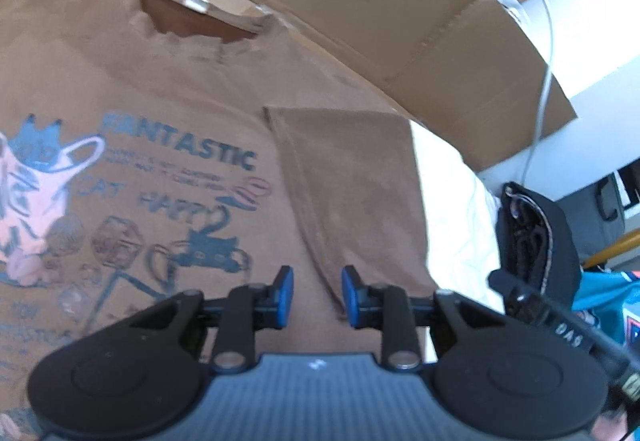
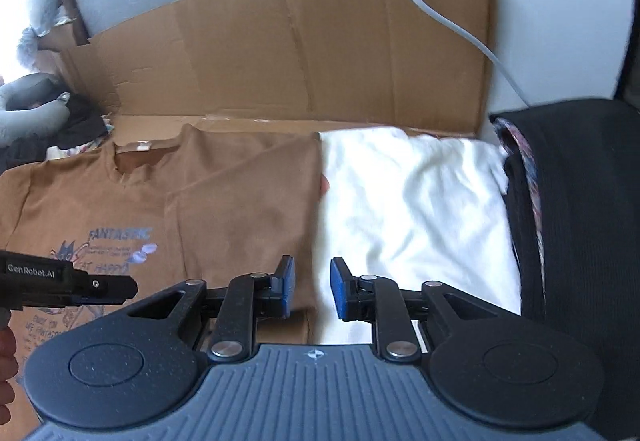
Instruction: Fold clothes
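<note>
Flattened cardboard [image 2: 320, 53] stood propped behind the work surface, with another sheet under the clothes; a white cable [image 2: 440, 21] hung across it. White bedding or cloth [image 2: 416, 209] covered the right part of the surface; whether it was a bed could not be told. Black fabric [image 2: 580, 201] lay at far right.

Brown T-shirt [image 1: 168, 81] lay face up on the cardboard, neck toward the back, print reading "FANTASTIC" visible. Its right-hand sleeve [image 1: 352, 181] was folded inward over the body, edge lying beside the white cloth.

Left gripper [image 1: 317, 295] hovered over the folded sleeve's lower hem, blue-padded fingers [image 1: 285, 291] parted, nothing between them.

Right gripper [image 2: 312, 287] sat above the shirt's right edge where it met the white cloth, fingers [image 2: 286, 287] likewise apart and empty. The left tool's black body [image 2: 68, 283], marked "GenRobot.AI", showed at the left edge.
</note>
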A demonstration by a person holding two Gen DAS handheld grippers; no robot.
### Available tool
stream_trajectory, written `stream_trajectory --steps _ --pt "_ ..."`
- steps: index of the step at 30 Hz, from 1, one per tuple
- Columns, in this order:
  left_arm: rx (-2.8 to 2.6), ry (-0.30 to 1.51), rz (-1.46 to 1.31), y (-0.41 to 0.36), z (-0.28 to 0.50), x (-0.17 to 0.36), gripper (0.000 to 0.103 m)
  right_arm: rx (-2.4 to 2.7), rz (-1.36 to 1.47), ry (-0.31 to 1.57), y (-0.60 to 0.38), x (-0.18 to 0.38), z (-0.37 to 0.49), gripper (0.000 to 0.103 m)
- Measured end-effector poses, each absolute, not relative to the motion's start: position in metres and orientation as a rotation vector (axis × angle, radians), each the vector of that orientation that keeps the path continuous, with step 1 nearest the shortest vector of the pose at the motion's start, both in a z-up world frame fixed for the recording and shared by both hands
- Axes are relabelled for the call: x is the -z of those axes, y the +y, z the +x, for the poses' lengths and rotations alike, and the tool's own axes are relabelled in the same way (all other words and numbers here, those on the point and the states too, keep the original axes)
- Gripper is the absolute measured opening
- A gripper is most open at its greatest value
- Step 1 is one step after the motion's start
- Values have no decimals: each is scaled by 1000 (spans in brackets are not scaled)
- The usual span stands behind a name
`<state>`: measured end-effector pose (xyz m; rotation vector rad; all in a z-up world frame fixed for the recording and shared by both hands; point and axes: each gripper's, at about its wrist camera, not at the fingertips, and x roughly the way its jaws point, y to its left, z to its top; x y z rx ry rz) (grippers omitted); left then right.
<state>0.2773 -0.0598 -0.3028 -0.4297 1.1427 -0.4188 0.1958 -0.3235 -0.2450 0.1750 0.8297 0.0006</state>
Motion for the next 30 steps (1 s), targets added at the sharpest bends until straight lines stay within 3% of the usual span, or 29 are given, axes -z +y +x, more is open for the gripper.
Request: stream_trajectory --steps 6,14,15,16,17,19,22,30 --pt "410 1197 -473 -76 282 325 43 23 174 868 -323 267 194 35" --pt "416 1242 -527 -91 281 346 43 -9 120 927 -313 295 204 35" --pt "416 1246 -527 -93 281 346 39 -13 110 930 -310 298 205 35" --pt "417 1252 -526 -95 281 347 22 -15 101 933 -308 300 206 35" --pt "418 1258 -525 -97 281 348 12 -13 94 935 -307 303 208 35" --pt "410 1260 -519 -98 280 348 7 -5 76 944 -305 307 210 32" --pt "392 1246 -496 -95 279 343 6 6 44 955 -304 311 212 27" --pt "382 1272 -403 -98 279 343 10 20 -9 964 -300 311 211 27"
